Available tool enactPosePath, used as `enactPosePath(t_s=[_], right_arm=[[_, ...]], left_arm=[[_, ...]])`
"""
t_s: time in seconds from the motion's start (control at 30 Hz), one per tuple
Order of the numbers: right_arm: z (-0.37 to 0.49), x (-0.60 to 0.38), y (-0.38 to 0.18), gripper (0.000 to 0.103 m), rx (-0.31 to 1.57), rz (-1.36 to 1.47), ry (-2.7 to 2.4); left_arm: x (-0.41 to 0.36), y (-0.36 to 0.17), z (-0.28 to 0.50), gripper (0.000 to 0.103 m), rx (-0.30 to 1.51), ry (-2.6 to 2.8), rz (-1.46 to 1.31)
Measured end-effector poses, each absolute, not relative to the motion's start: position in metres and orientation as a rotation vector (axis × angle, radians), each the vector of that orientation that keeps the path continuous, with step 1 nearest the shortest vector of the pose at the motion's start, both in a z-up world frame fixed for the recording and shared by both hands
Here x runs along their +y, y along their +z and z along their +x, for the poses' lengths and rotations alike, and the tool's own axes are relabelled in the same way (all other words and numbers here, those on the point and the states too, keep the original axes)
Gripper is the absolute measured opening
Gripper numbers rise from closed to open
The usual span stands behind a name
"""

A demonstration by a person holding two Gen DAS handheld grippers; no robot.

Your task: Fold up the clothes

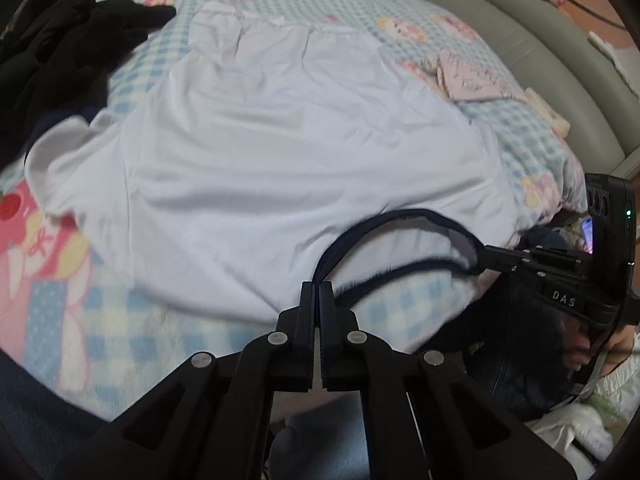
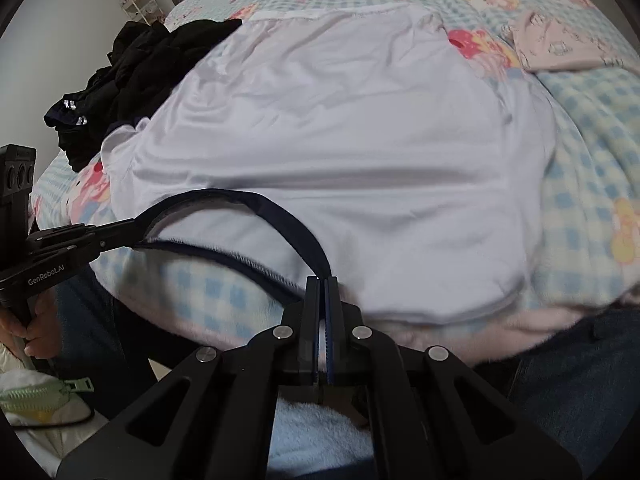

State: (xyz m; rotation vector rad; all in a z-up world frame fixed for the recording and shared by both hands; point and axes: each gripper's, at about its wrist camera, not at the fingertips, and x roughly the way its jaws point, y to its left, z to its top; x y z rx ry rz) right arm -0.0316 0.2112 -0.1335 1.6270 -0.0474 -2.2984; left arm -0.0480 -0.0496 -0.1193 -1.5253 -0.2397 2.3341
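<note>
A white short-sleeved T-shirt (image 1: 280, 152) is spread flat on the blue-checked cartoon-print blanket (image 1: 132, 344); its dark navy collar (image 2: 280, 216) is pinched by the closed left gripper (image 1: 317, 286) and closed right gripper (image 2: 322, 280).

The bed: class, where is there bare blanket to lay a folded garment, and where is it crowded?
Bare checked blanket lies right of the white shirt, below the small pink printed cloth, and beyond the shirt's far hem. The left is crowded by the black clothes pile. Both the left gripper and right gripper pinch the navy collar.
</note>
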Motion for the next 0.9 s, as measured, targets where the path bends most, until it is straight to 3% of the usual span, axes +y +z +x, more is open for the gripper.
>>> enactPosePath(t_s=[0.23, 0.37, 0.5, 0.53, 0.7, 0.9], right_arm=[[-0.017, 0.219, -0.142, 0.002, -0.058, 1.688, -2.273], [-0.014, 0.226, -0.118, 0.004, -0.114, 1.559, -2.31], [-0.032, 0.225, -0.108, 0.014, -0.131, 1.487, -2.344], [-0.039, 0.224, -0.108, 0.018, -0.137, 1.478, -2.348], [-0.067, 0.205, -0.151, 0.019, -0.171, 1.663, -2.25], [-0.046, 0.216, -0.159, 0.019, -0.193, 1.692, -2.237]], left_arm=[[-0.053, -0.139, -0.046, 0.003, -0.288, 2.234, -1.627], [-0.067, -0.106, -0.041, 0.005, -0.381, 2.25, -1.437], [-0.08, -0.088, -0.059, 0.006, -0.446, 2.304, -1.37], [-0.077, -0.09, -0.068, 0.006, -0.418, 2.318, -1.393], [-0.062, -0.148, -0.085, 0.006, -0.377, 2.22, -1.639], [-0.072, -0.164, -0.057, 0.006, -0.472, 2.167, -1.712]])
